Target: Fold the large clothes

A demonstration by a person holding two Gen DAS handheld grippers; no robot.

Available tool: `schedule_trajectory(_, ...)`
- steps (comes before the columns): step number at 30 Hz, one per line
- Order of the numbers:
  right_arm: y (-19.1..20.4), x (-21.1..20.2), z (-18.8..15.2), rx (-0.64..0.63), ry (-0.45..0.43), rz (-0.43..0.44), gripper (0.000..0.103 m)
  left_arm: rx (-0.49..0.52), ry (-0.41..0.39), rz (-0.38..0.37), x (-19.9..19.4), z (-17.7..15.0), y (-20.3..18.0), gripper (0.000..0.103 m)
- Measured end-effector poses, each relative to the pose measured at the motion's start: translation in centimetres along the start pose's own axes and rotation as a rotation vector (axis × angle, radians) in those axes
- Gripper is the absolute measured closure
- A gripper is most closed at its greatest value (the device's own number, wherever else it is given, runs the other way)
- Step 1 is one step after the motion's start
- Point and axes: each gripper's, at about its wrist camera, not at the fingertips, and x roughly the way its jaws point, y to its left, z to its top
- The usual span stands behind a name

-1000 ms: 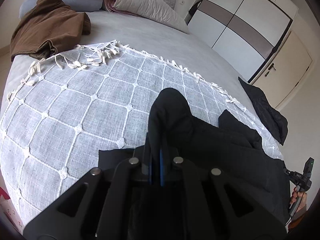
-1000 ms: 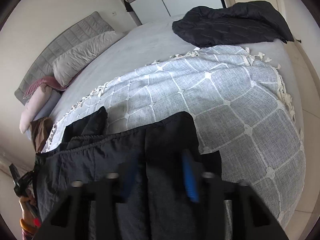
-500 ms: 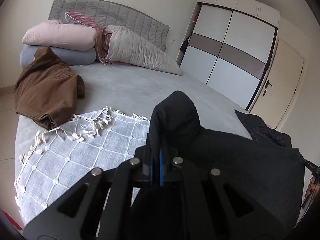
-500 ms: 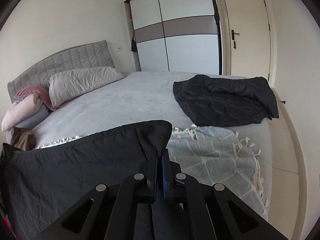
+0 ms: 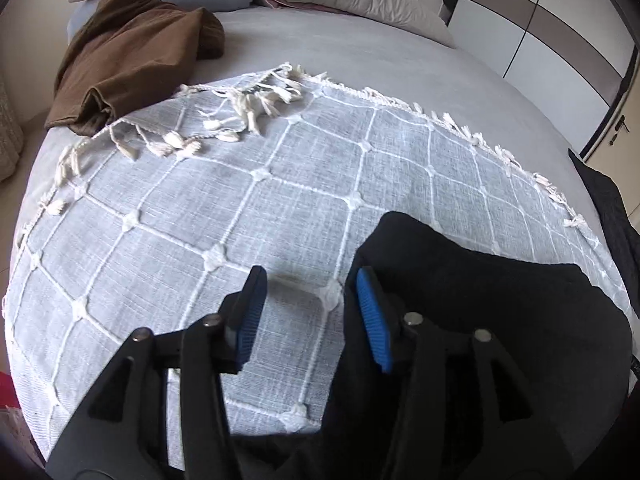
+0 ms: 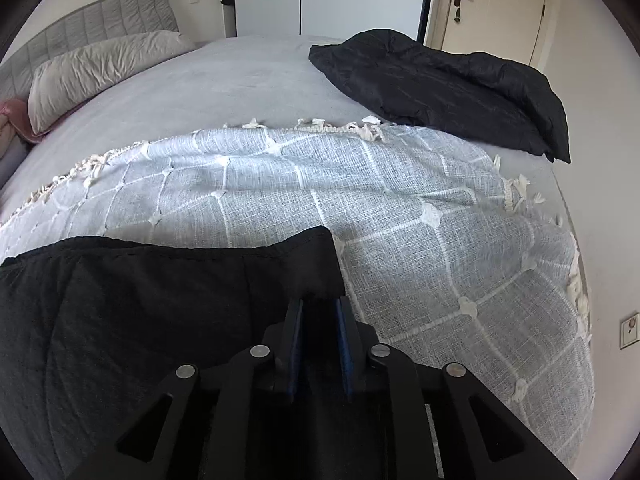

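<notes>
Grey bedding covers the bed (image 6: 248, 80) we are working on, with a pale checked throw (image 5: 248, 200) laid flat over its near half as our folding surface. On that throw lies the black garment (image 6: 160, 300), its upper edge laid out straight across the throw, which we judge is so the next fold lines up square.

Our left gripper (image 5: 310, 312) has its jaws opening, spread with nothing between them; the garment's left corner sits just beside the right pad, against its outer side. Our right gripper (image 6: 318, 332) is also opening, its jaws only a little apart, with the garment's right corner still lying between them; whether the pads press on it we cannot tell for sure, though a gap seems to show.

We count two grippers, one black garment in hand, one throw, one brown garment (image 5: 132, 60) heaped at the far left and one dark quilted jacket (image 6: 440, 88) at the far right, both well apart from our work. In the left view two rolled covers are stacked by the grey pillow (image 6: 104, 64).
</notes>
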Motion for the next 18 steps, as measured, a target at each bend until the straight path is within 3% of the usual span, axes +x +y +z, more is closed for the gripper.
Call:
schedule_trajectory(3, 0.8, -3.3, 0.1, -0.018, -0.073, 0.010, 0.050, 0.019, -0.020, 0.025, -2.2, -0.3, -0.6, 0.053)
schedule_trajectory(5, 3.0, -6.3, 0.4, -0.071, -0.116, 0.035, 0.041, 0.067, -0.041, 0.020, -4.2, -0.9, -2.3, 0.041)
schedule_trajectory(9, 10.8, -10.7, -0.3, -0.231, -0.167, 0.159, 0.029, 0.149, -0.060, -0.126, -8.0, -2.8, -7.8, 0.024)
schedule_trajectory(12, 17.9, -11.8, -2.3, -0.344, -0.115, 0.322, 0.026, 0.253, -0.014, -0.248, -8.5, -4.8, -12.5, 0.020)
schedule_trajectory(15, 22.7, -10.2, -5.1, -0.415, -0.019, 0.431, 0.026, 0.324, 0.069, -0.308, -5.8, -6.7, -14.6, 0.020)
schedule_trajectory(18, 23.0, -7.3, -5.8, -0.423, 0.011, 0.444, 0.026, 0.311, 0.129, -0.267, -2.6, -6.6, -12.2, 0.020)
